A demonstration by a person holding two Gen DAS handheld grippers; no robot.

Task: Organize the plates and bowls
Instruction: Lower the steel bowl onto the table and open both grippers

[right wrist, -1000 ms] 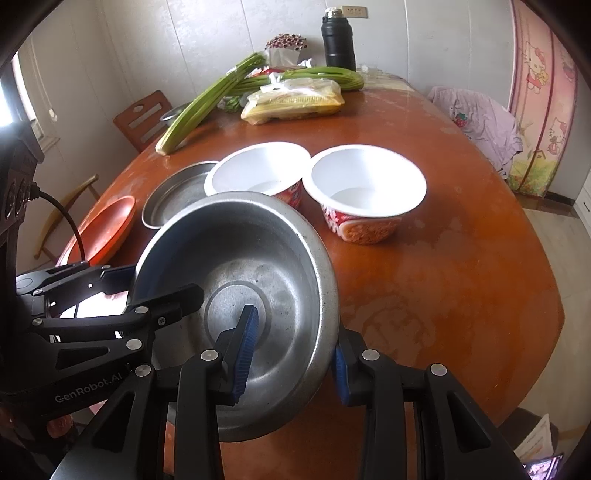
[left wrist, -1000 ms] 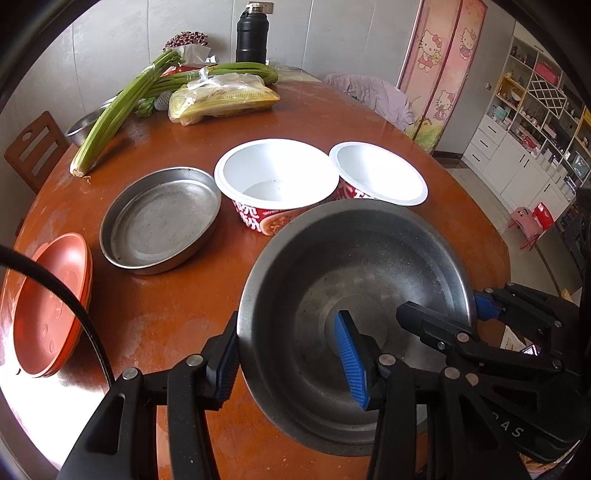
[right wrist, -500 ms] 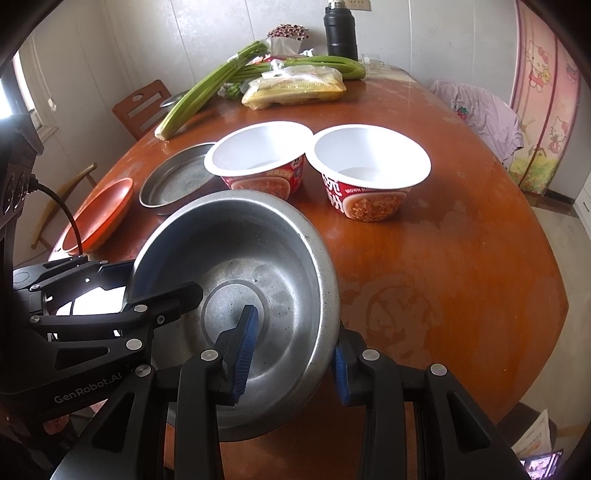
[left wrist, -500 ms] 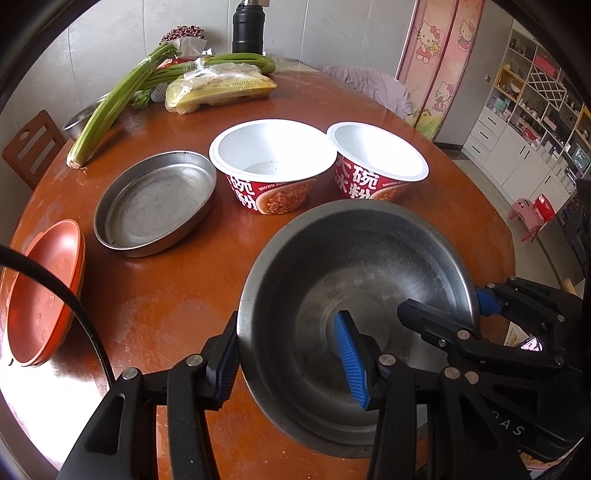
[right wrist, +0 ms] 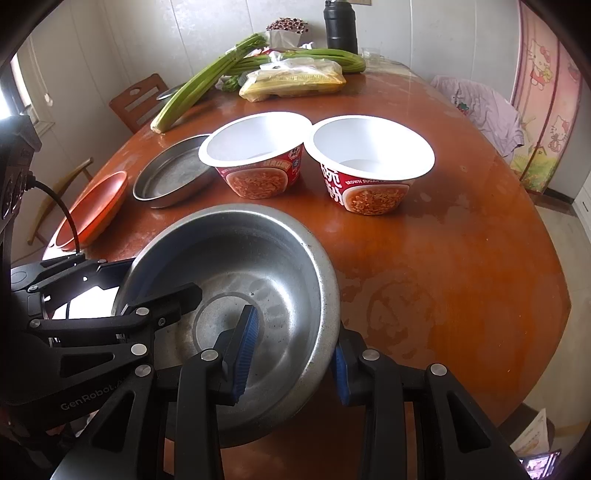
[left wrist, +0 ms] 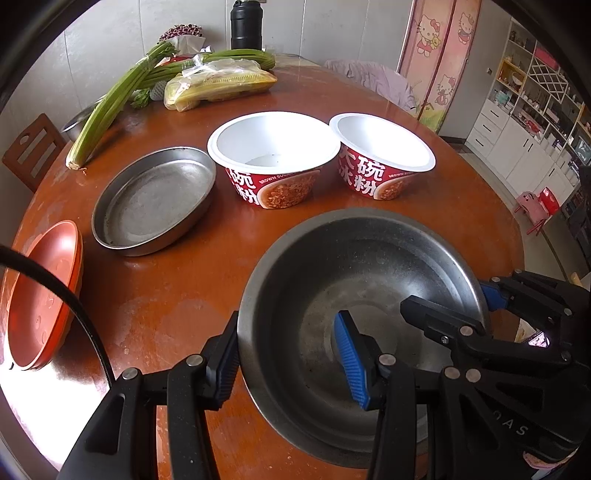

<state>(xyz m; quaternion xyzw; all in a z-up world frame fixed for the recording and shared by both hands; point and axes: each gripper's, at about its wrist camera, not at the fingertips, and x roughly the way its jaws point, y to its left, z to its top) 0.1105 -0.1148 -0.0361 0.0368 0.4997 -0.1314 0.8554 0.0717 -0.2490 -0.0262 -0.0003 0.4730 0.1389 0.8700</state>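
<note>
A large steel bowl [left wrist: 354,280] [right wrist: 258,258] is held at the table's near edge by both grippers. My left gripper [left wrist: 290,363] is shut on its left rim, one finger inside, one outside. My right gripper [right wrist: 293,356] is shut on its right rim the same way. Beyond it stand two white-and-red paper bowls, one on the left [left wrist: 273,162] [right wrist: 258,155] and one on the right [left wrist: 382,158] [right wrist: 371,162]. A flat steel plate [left wrist: 155,199] [right wrist: 173,175] lies left of them. Stacked orange plates [left wrist: 40,295] [right wrist: 94,210] lie at the far left edge.
The round wooden table [left wrist: 192,280] [right wrist: 443,266] holds celery stalks [left wrist: 118,99], a bag of noodles [left wrist: 221,83] and a black flask [left wrist: 245,26] at the back. A wooden chair [left wrist: 31,151] stands at the left. Cloth lies on a chair at the back right [right wrist: 480,103].
Both grippers with the steel bowl have sunk lower and drawn back toward the near edge; the paper bowls now show their sides and sit farther off.
</note>
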